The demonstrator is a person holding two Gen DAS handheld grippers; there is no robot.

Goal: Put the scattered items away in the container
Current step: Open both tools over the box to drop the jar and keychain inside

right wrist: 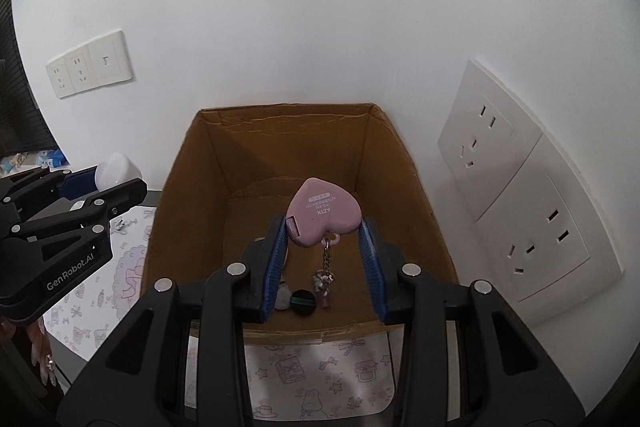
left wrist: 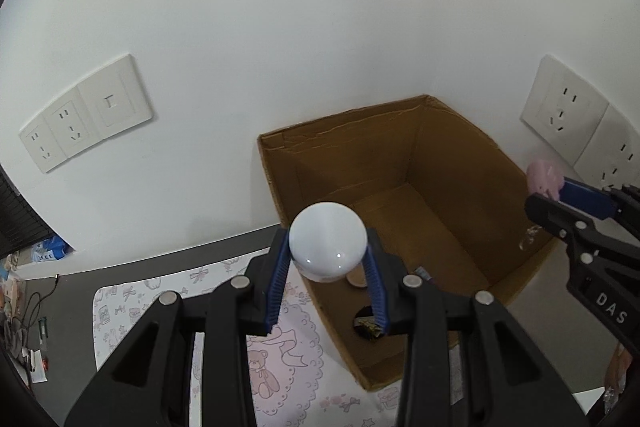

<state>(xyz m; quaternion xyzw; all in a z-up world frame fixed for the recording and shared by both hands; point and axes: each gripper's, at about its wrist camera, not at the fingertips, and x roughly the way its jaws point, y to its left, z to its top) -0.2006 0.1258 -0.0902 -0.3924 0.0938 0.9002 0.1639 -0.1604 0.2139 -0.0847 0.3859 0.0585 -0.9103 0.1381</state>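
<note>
My left gripper is shut on a white round ball-shaped object and holds it above the near left rim of the open cardboard box. My right gripper is shut on a pink heart-shaped case with a keychain hanging from it, held over the inside of the box. Small items lie on the box floor, among them a black round lid. The right gripper also shows in the left wrist view, and the left gripper in the right wrist view.
The box stands against a white wall with socket plates. A pink patterned mat covers the dark table in front of the box. Cables and clutter lie at the far left.
</note>
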